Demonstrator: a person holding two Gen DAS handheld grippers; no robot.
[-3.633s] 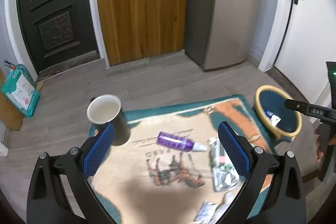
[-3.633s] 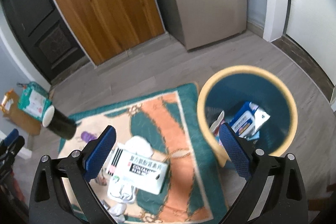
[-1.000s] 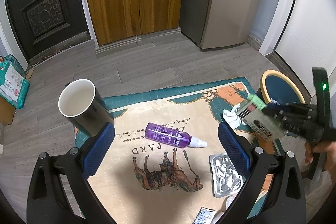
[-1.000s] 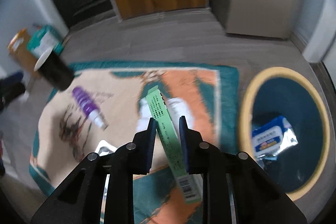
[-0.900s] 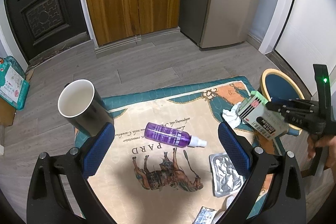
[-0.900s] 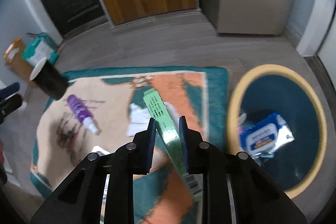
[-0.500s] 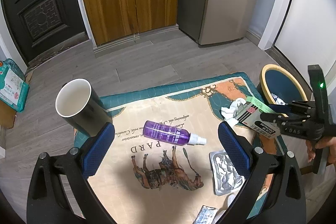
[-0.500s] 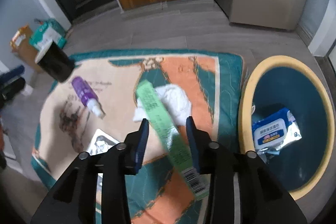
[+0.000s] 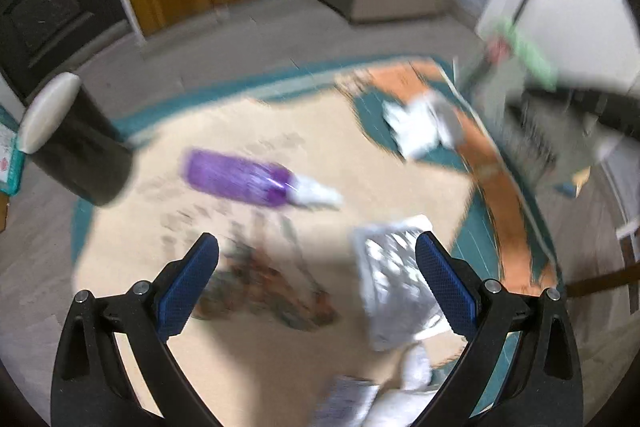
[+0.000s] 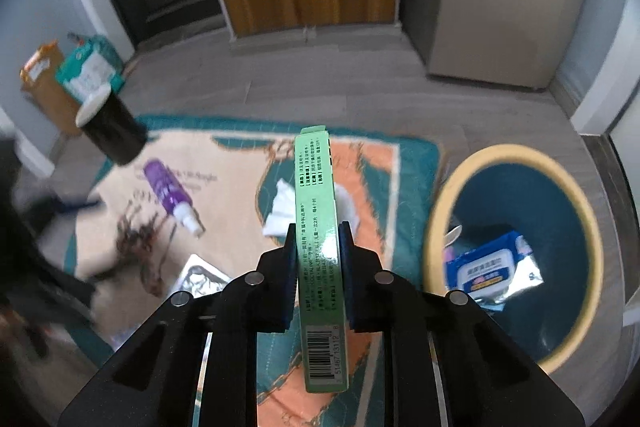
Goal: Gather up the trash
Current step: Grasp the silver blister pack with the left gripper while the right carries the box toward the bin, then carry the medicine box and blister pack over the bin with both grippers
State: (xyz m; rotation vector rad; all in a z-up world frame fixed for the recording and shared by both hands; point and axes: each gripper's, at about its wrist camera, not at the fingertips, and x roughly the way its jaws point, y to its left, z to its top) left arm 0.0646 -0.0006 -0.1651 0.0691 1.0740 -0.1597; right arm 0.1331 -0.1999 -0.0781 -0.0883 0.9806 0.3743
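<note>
Hand-held gripper carries box; bin at three o'clock

Right hand-held gripper (image 10: 318,255) is closing on the green box (image 10: 320,239), pads against its flat sides, long axis running along the fingers. Bin (image 10: 440,211) lies at three o'clock, apart. Left hand-held gripper (image 9: 316,283) is spread, empty, above the foil pack (image 9: 394,291). Left view blurred; bin hardly discernible there.

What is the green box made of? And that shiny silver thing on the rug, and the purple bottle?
Green box: probably thin cardboard with a glossy coat; it has sharp folded edges, print and a barcode.
Silver thing: looks like crinkly foil or foil-backed plastic, bright and wrinkled, though blurred here.
Purple bottle: likely see-through tinted plastic with a white plastic cap.
</note>
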